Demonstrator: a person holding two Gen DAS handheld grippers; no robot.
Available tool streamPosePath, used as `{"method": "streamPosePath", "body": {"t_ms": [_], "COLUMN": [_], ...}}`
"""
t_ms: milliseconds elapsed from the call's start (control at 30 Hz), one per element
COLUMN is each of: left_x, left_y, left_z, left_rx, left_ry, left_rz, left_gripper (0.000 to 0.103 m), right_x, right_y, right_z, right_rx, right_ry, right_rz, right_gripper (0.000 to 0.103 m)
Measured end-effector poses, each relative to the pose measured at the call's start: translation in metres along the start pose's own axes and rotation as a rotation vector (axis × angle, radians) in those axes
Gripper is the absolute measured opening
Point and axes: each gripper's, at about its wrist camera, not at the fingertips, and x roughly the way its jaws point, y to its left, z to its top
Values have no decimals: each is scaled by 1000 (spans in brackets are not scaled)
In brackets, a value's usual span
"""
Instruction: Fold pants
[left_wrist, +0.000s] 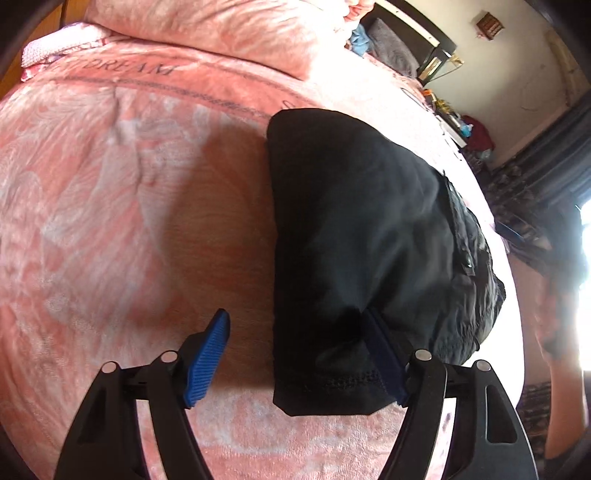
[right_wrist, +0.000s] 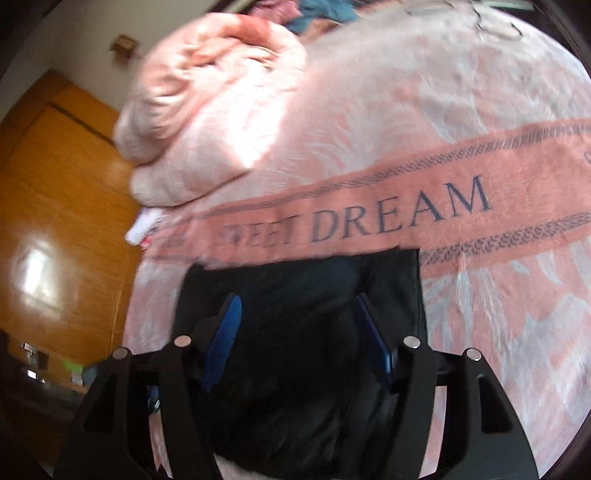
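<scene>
Pants (left_wrist: 354, 236), black, lie folded in compact bundle on pink "SWEET DREAM" blanket (left_wrist: 110, 206) covering bed. Left gripper (left_wrist: 299, 354) spread wide, gripping nothing; its 3 o'clock pad sits against hem corner. Right gripper (right_wrist: 299, 343) hovers above cloth, jaws parted, empty. Fold looks finished, likely just released.

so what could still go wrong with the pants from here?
1. In the left wrist view the left gripper is open, but one pad seems tucked under a fold of the pants. Pulling away could drag that fold open.
2. The right gripper hangs open over the pants; dipping could rumple the top layer.
3. The blanket is plush and uneven, so the bundle may slump.
</scene>
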Motion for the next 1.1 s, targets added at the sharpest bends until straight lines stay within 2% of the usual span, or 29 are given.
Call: {"method": "streamPosePath", "body": {"t_ms": [33,133,267,333,400,467,500,600,700,733,833,900,1000,1100], "left_x": [1,1,3,3,-1,-19,-28,-67,-105,-111,-141,-157,-185,-214], "left_y": [1,7,9,10,12,7,2,-23,-53,-60,-88,-96,-105,-114], "left_z": [-1,-5,-5,-4,-4,-13,-18,-44,-78,-85,-118,-133,-159,-186], "left_rx": [1,-20,-51,-65,-94,-93,-78,16,103,120,185,180,151,138], "left_ry": [-4,-12,-7,-2,-5,-44,-65,-175,-256,-267,-330,-356,-391,-459], "left_rz": [0,-15,-30,-41,-32,-3,18,93,200,214,293,300,266,271], "left_gripper": [78,81,84,85,85,85,90,99,99,99,99,99,99,99], "right_x": [-14,-28,0,-1,-16,-40,-49,-83,-118,-129,-149,-159,-177,-191], "right_y": [6,5,-28,-35,-30,-16,-10,17,53,64,93,107,134,156], "right_z": [-19,-60,-79,-80,-83,-90,-95,-121,-158,-170,-205,-223,-256,-283], "right_rx": [-24,-55,32,72,111,107,102,49,-63,-93,-159,-181,-205,-245], "right_ry": [-3,19,84,76,47,-4,-18,-68,-167,-210,-258,-274,-310,-346], "right_rz": [22,4,-31,-18,19,21,12,-65,-172,-210,-290,-330,-404,-437], "right_gripper": [65,67,64,61,67,87,90,94,98,100,100,100,100,100]}}
